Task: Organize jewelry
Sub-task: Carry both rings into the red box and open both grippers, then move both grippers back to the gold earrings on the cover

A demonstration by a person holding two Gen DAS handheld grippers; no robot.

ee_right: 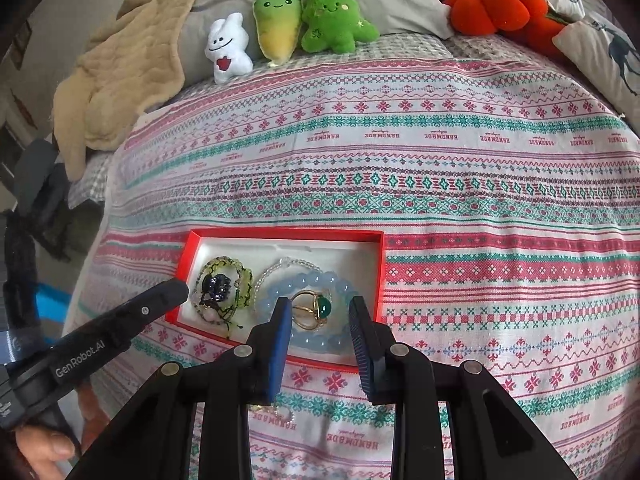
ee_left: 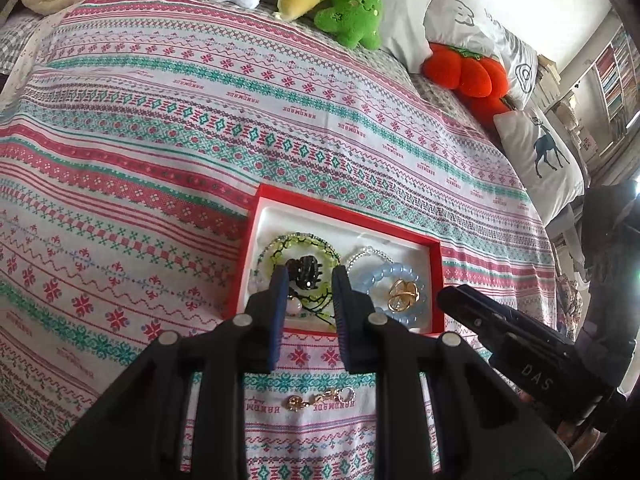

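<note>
A red box (ee_left: 436,280) (ee_right: 382,264) with a white lining lies on the patterned bedspread. It holds a green bead bracelet (ee_left: 280,244) (ee_right: 244,280), a black hair claw (ee_left: 305,270) (ee_right: 218,282), a pale blue bead bracelet (ee_left: 372,280) (ee_right: 344,292), a clear bead bracelet (ee_right: 280,264) and a gold ring with a green stone (ee_right: 320,306) (ee_left: 404,294). Gold earrings (ee_left: 320,398) lie on the bedspread in front of the box. My left gripper (ee_left: 308,280) is open and empty above the box's near left part. My right gripper (ee_right: 320,312) is open and empty above the blue bracelet.
Plush toys stand at the bed's far edge: white (ee_right: 228,50), yellow-green (ee_right: 278,24), green (ee_right: 332,20) and orange (ee_right: 500,0). A beige blanket (ee_right: 120,72) lies at the far left. Pillows (ee_left: 548,156) lie to the right.
</note>
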